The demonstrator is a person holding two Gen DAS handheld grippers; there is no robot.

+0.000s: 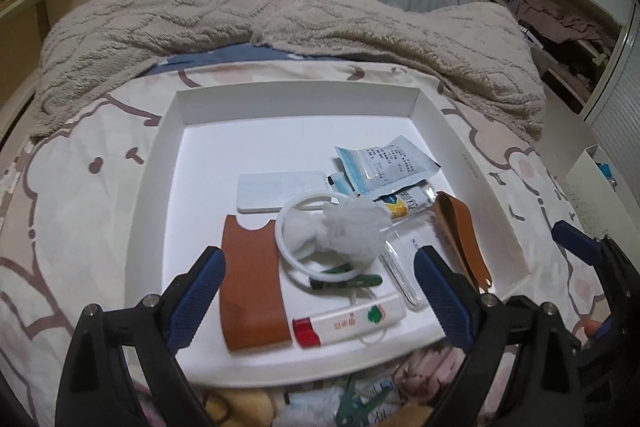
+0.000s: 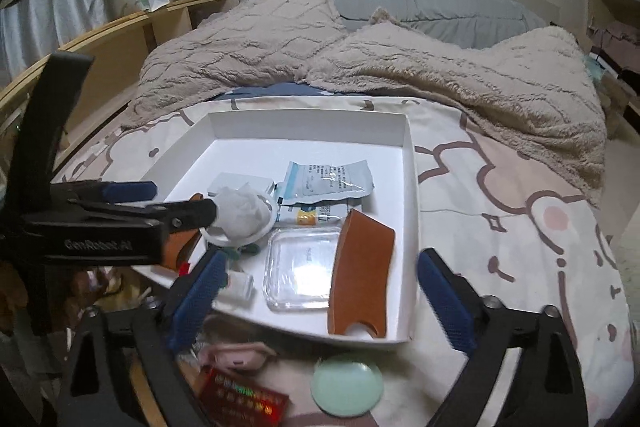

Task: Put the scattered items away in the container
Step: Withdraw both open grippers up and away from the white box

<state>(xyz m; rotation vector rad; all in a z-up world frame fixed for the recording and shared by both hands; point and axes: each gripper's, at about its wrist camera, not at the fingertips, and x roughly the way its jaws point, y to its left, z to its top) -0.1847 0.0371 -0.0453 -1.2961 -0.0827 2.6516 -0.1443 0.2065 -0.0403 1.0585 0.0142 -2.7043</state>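
The task looks well under way: the shallow white cardboard tray (image 1: 434, 115) on the bed holds most items, while a pale green round disc (image 2: 347, 385) and red foil packet (image 2: 244, 401) lie outside near the empty, wide-open right gripper (image 2: 320, 301); the left gripper (image 1: 320, 291) also gapes wide and empty.

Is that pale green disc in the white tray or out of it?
Out. The green disc lies on the bedsheet, just outside the tray's near wall.

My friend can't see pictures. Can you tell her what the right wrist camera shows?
A white tray sits on a bed, holding packets, two brown leather pieces, a clear square case and crumpled white tissue. The right gripper hangs over its near edge, jaws open and empty. A pale green disc and a red card lie outside the tray.
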